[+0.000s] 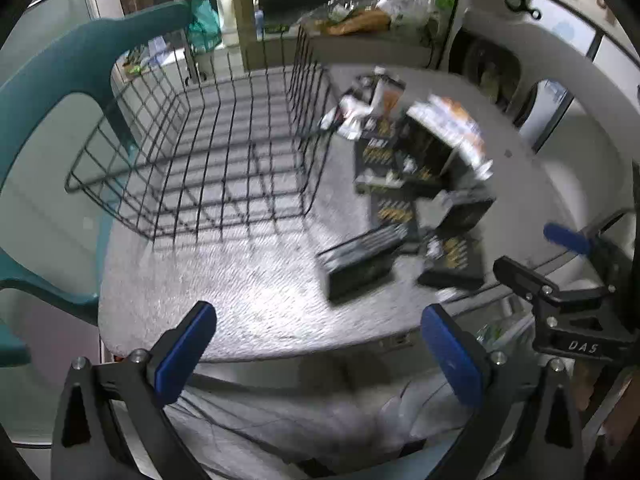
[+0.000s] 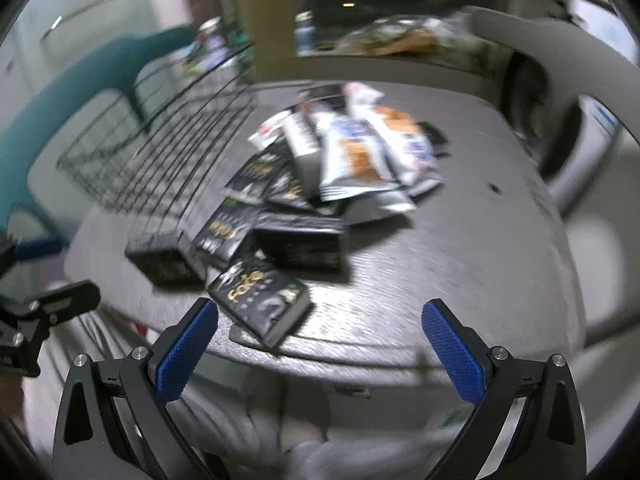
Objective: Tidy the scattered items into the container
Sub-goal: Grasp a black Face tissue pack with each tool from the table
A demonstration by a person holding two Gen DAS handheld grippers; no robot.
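Note:
A black wire basket (image 1: 208,152) (image 2: 160,148) stands on the left of a grey round table (image 1: 256,300) (image 2: 460,248), with nothing seen inside it. To its right lies a heap of black boxes with gold print (image 1: 400,200) (image 2: 260,300) and white snack packets (image 1: 448,124) (image 2: 360,148). My left gripper (image 1: 318,330) is open over the table's near edge, holding nothing. My right gripper (image 2: 320,326) is open too, just short of the nearest black box (image 2: 260,300). The right gripper (image 1: 560,272) also shows at the right edge of the left wrist view. Both views are blurred.
A teal plastic chair (image 1: 60,88) (image 2: 92,76) stands behind the basket on the left. A grey chair (image 1: 560,80) (image 2: 560,80) curves around the table's right side. Cluttered shelves with bottles and bags (image 1: 360,16) lie beyond the table.

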